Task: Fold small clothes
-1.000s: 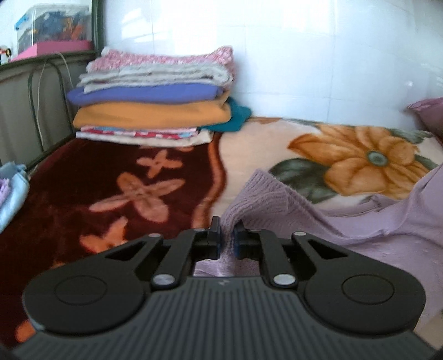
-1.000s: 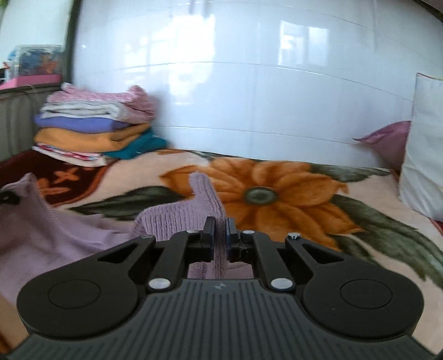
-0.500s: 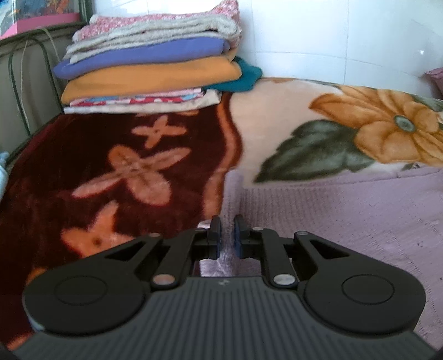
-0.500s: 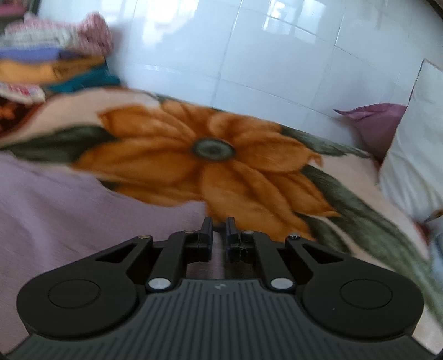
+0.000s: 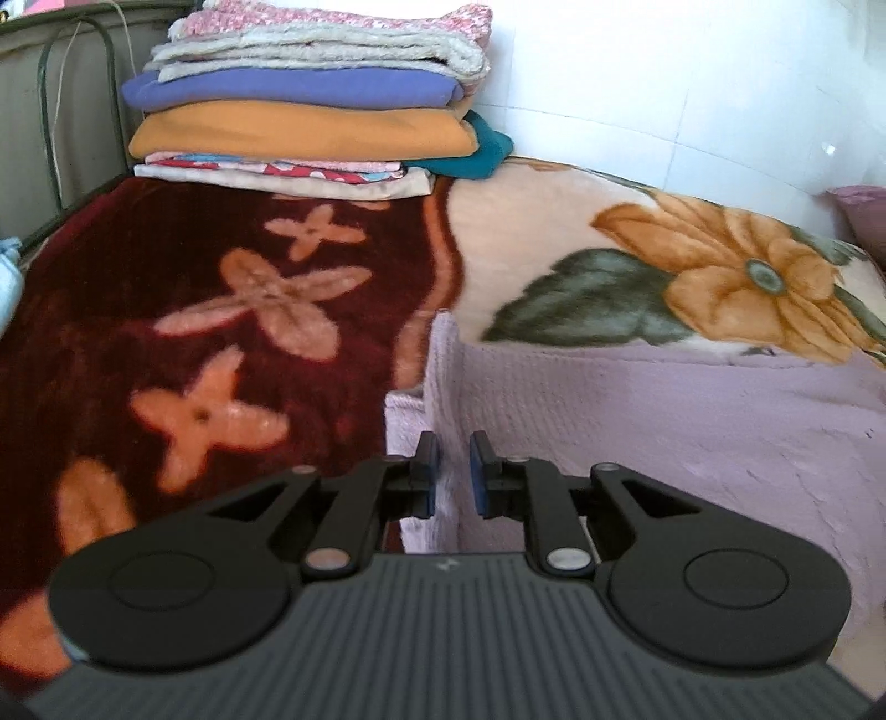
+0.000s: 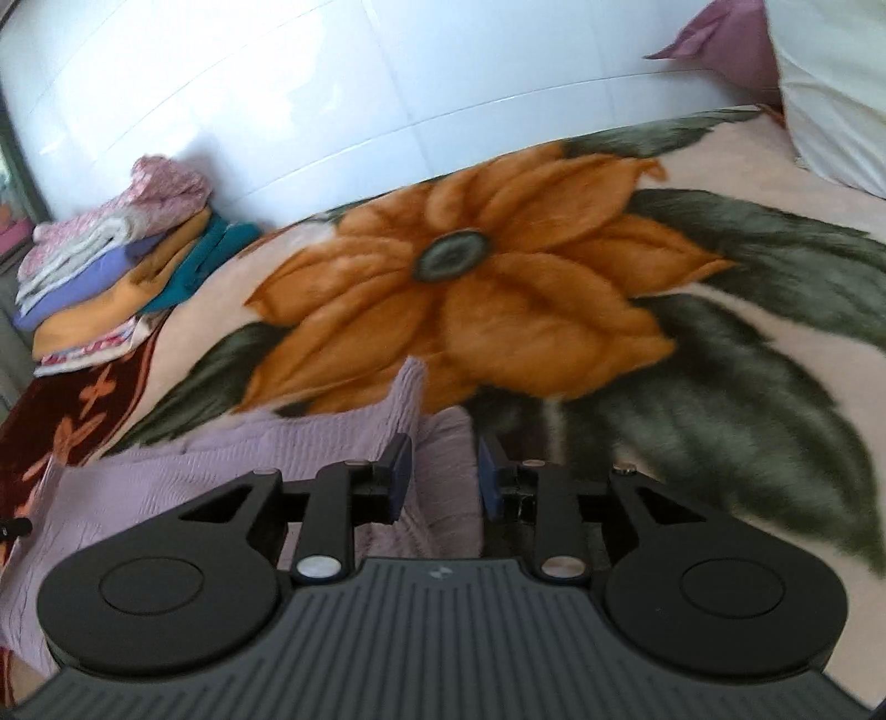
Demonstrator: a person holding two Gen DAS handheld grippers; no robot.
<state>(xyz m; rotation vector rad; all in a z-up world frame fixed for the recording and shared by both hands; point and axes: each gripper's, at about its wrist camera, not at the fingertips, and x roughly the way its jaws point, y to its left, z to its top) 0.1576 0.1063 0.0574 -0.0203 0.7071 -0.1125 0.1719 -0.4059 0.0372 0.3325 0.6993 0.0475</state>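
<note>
**Lilac knit garment spread on the flowered blanket, both grippers letting go**

Lilac knit garment (image 5: pixel 692 421) lies flat on the blanket (image 5: pixel 249 310), across the seam where the dark red part with pale pink flowers meets the cream part with a big orange flower and green leaves. In the left wrist view its left edge forms a raised fold running away from the camera, with a lower layer showing just beside it. In the right wrist view the same garment (image 6: pixel 232 471) fills the lower left, and a narrow ribbed flap rises over the orange petals.

A stack of folded clothes (image 5: pixel 310 105) sits at the far end of the blanket against the white tiled wall (image 5: pixel 664 83): pink print on top, then grey, purple, orange and a patterned piece, with a teal one beside it. A white pillow (image 6: pixel 830 94) and a mauve cushion (image 6: pixel 725 50) stand at the right in the right wrist view.

The left gripper (image 5: pixel 454 471) is opening; its jaws stand a little apart with the garment's folded edge between them, pads clear of the cloth. The right gripper (image 6: pixel 443 476) is opening wider, a fold of the knit lying loose between its jaws.
</note>
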